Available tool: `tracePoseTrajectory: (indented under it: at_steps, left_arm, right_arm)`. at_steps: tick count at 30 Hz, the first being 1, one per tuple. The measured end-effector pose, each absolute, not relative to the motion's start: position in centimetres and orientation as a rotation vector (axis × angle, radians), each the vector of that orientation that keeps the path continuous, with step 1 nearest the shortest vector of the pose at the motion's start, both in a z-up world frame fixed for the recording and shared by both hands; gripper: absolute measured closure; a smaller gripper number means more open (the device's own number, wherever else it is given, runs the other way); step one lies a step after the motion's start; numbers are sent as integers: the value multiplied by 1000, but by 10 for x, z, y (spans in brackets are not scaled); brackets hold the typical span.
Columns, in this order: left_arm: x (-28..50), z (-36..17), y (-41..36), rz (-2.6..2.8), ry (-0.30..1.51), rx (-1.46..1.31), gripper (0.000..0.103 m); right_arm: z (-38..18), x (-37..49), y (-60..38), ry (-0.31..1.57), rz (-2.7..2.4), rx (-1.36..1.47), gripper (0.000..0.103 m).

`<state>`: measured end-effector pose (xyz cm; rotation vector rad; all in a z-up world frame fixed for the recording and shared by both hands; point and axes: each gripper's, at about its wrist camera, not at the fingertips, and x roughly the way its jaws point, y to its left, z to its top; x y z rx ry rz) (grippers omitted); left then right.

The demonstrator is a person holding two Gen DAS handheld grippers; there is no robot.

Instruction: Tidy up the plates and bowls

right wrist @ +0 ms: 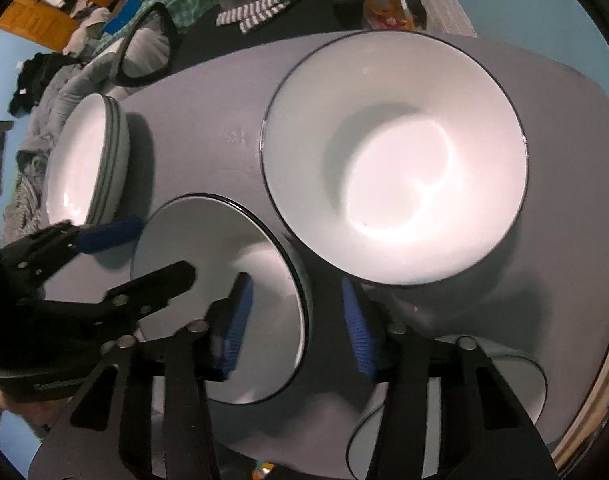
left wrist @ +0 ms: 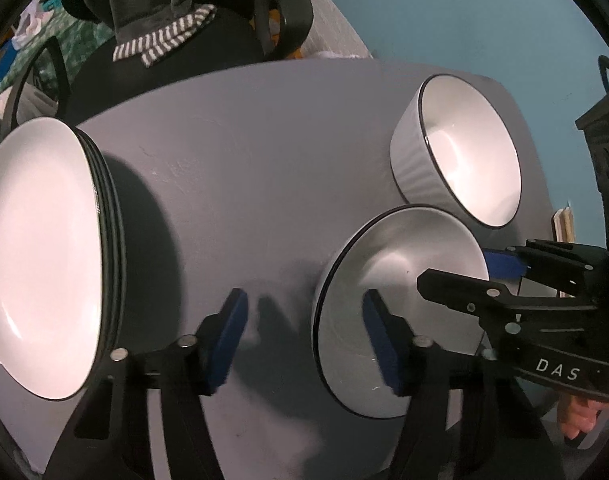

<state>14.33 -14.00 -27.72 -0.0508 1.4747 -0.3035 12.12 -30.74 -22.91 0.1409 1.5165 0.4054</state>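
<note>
Two hand-held grippers point(left wrist: 304, 340) point(right wrist: 296, 324) straddling small plate point(left wrist: 400, 304) rims

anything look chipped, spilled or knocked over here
Nothing stands out: the stack of plates, the small bowl and the big bowl sit upright on the grey table, clean and unbroken.

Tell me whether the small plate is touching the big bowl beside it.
Cannot tell. In the right wrist view the small plate and the big bowl overlap at the rims, hiding any gap; the left wrist view overlaps too.
</note>
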Motion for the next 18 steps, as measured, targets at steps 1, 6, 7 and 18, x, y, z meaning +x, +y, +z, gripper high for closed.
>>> tracePoseTrajectory:
  at_steps: [1, 6, 7, 18]
  left_arm:
    - [143, -279, -140, -301, 1479, -57, 47]
    - [142, -285, -140, -295, 1503, -80, 67]
    - [142, -286, -140, -295, 1506, -79, 69]
    - [137, -289, -147, -336, 1509, -43, 93]
  right_arm:
    - [-229, 121, -308, 1517, 402, 138, 64]
    - [-231, 118, -305, 1527, 418, 129, 71]
    - [-232, 118, -303, 1526, 422, 115, 73]
    - [-242, 118, -300, 1533, 397, 10, 91]
